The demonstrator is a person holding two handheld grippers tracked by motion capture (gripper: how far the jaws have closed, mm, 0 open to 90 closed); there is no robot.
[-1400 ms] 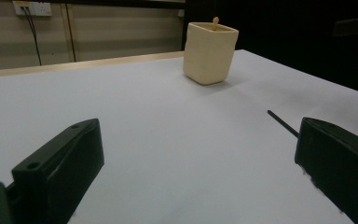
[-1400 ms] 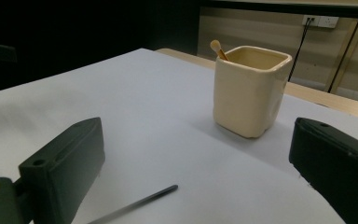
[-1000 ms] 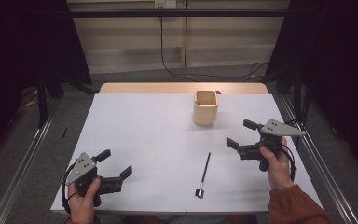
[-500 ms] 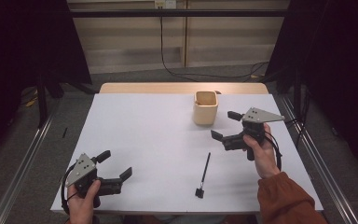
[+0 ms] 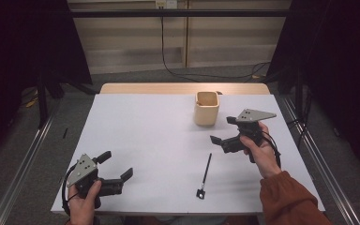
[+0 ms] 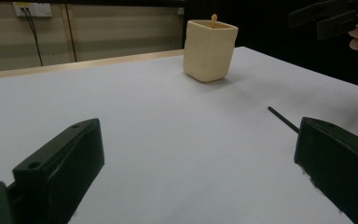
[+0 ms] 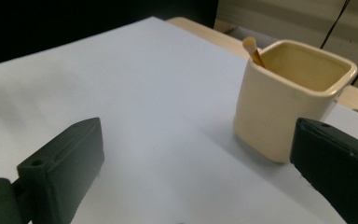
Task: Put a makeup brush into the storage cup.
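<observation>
The cream square cup [image 5: 206,108] stands upright on the far right part of the white table [image 5: 150,140], near the wooden strip along the far edge. In the right gripper view a stick with a pale rounded tip [image 7: 253,50] leans out of the cup at its far corner; the same tip peeks above the rim in the left gripper view. The right gripper [image 5: 224,132] hovers just beside the cup, on its near right side, with its jaws spread wide and nothing between them. From its own camera the cup sits close ahead, partly behind the right-hand jaw. The person's right hand [image 5: 261,152] grips its handle, an orange-red sleeve [image 5: 288,199] trailing to the bottom edge. A thin black rod with a small square head [image 5: 204,175] lies flat on the table nearer the person, well apart from the cup, its head end pointing toward the near edge. The left gripper [image 5: 118,169] rests at the near left corner, well away from the rod and cup, its jaws also released and empty, held by the left hand [image 5: 83,201].
</observation>
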